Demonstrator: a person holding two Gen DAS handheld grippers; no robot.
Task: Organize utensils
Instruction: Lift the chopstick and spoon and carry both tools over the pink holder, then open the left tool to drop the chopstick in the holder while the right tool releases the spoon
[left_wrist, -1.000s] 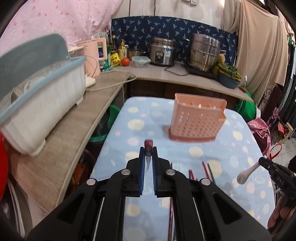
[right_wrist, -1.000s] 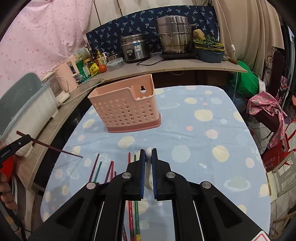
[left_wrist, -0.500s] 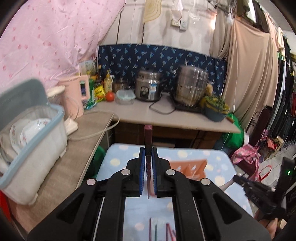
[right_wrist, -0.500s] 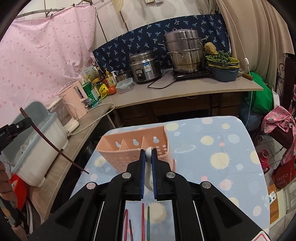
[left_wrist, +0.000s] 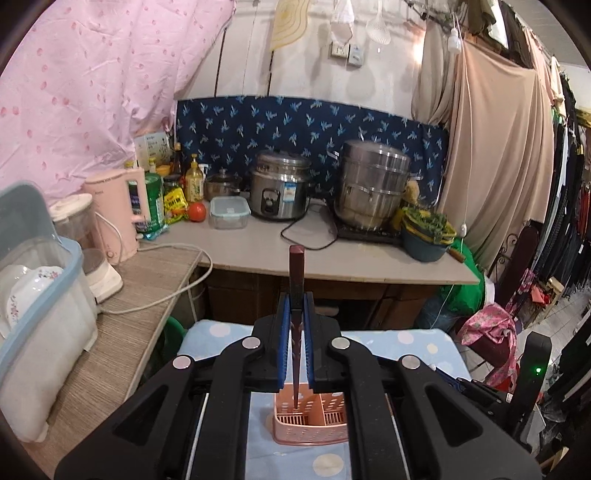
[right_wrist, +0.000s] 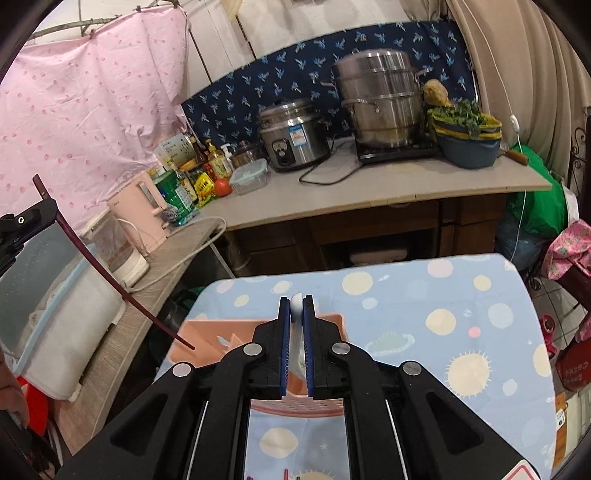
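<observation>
My left gripper (left_wrist: 296, 306) is shut on a dark red chopstick (left_wrist: 296, 269), held steeply with its thin tip pointing down into the pink perforated utensil basket (left_wrist: 314, 424) below the jaws. In the right wrist view the same chopstick (right_wrist: 92, 258) slants down to the basket's left compartment (right_wrist: 207, 339). My right gripper (right_wrist: 296, 310) is shut on a white spoon (right_wrist: 296, 332) and hovers just above the basket's rim. The basket stands on the blue spotted tablecloth (right_wrist: 443, 317).
A grey counter (left_wrist: 351, 258) behind the table carries a rice cooker (left_wrist: 280, 192), a steel steamer pot (left_wrist: 373, 192), a bowl of greens (left_wrist: 424, 232) and bottles. A dish bin (left_wrist: 37, 314) and a pink kettle (left_wrist: 118, 214) stand at left. Clothes hang at right.
Both grippers have risen and tilted over the basket. The chopstick's tip has come down to the basket's opening, and the spoon has moved above the basket's rim.
</observation>
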